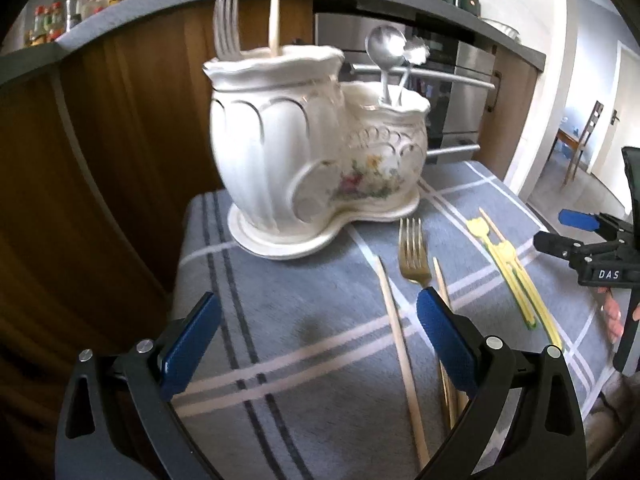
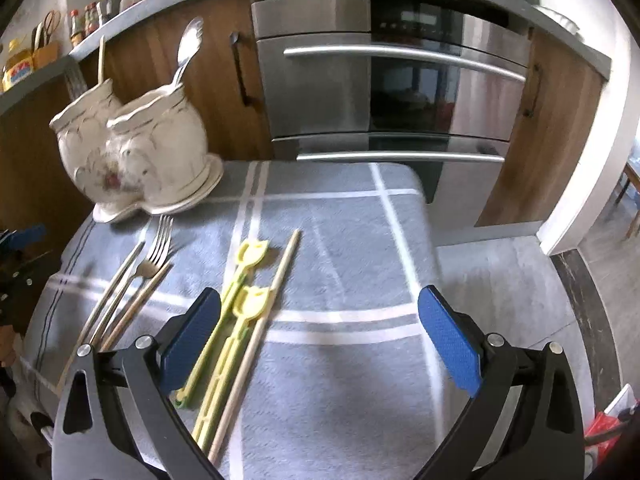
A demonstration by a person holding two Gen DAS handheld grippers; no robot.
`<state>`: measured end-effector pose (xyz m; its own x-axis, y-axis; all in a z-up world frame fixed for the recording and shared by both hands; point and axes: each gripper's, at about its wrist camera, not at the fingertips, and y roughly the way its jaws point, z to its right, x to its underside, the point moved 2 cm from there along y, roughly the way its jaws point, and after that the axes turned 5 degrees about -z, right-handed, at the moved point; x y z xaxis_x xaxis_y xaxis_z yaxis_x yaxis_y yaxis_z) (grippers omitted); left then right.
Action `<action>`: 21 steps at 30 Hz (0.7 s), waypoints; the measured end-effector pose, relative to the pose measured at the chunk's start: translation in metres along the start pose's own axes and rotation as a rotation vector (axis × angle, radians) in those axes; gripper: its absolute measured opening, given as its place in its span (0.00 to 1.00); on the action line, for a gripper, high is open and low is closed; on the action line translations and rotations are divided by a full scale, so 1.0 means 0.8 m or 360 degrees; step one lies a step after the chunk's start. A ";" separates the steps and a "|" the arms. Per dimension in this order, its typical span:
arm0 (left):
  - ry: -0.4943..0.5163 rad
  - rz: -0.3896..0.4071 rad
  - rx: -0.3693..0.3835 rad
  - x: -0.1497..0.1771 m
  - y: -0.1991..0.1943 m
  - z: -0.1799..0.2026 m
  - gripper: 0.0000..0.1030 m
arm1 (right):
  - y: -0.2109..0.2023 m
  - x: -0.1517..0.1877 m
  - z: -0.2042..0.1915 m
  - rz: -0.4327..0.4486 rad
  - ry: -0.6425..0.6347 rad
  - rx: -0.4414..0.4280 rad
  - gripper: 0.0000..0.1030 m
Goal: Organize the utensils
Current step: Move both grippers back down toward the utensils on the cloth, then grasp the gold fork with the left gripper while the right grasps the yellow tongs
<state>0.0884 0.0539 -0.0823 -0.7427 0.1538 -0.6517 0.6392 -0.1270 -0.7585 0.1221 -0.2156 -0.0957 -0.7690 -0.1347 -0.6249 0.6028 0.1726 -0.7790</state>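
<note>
Several utensils lay loose on the grey checked cloth [image 2: 344,216]: a gold fork [image 1: 414,252] w/ a wooden chopstick [image 1: 400,344] on either side of it, then, further toward the right gripper's side, two yellow training chopsticks [image 2: 228,320] touching another wooden chopstick [image 2: 260,328]. The white ceramic holder [image 1: 304,140], two joined pots on one base, stood at the far left corner of the cloth. Its taller pot already held a fork [image 1: 226,28] and a pale stick [image 1: 274,20]; the shorter pot held a spoon [image 1: 386,52] and a second piece, prob. a small scalloped spoon, too blown out by glare to say.

The left gripper [image 1: 318,336] hovered low over the cloth, jaws spread wide, nothing between them; its right finger sat just over the gold fork's handle. The right gripper [image 2: 320,336] was likewise spread wide and empty, its left pad [image 2: 192,332] right over the yellow pair.

Risks, as I judged them: the thin sticks lay flat on soft cloth, so a closing pinch could bunch the fabric or take two pieces at once where they touch. The holder sat near the cloth's edge; a snagged cloth or a knock on the standing handles could tip it. Both grippers worked close together, so a clash was possible.
</note>
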 end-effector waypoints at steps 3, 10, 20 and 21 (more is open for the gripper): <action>0.0020 -0.0016 0.0014 0.003 0.005 0.007 0.94 | 0.003 -0.001 -0.010 -0.0004 -0.0021 -0.0027 0.89; 0.0028 -0.0031 0.0041 0.005 0.012 0.012 0.94 | 0.022 -0.015 -0.041 -0.0065 -0.0072 -0.0092 0.60; 0.0035 -0.0023 0.0062 0.008 0.012 0.008 0.94 | 0.059 -0.021 -0.065 -0.0227 -0.0073 -0.0046 0.32; 0.0034 -0.0022 0.0065 0.008 0.012 0.008 0.94 | 0.061 -0.021 -0.067 -0.0230 -0.0084 -0.0031 0.31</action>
<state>0.0881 0.0478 -0.0937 -0.7465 0.1770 -0.6415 0.6202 -0.1644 -0.7671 0.1528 -0.1525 -0.1202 -0.8347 -0.2108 -0.5087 0.4822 0.1665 -0.8601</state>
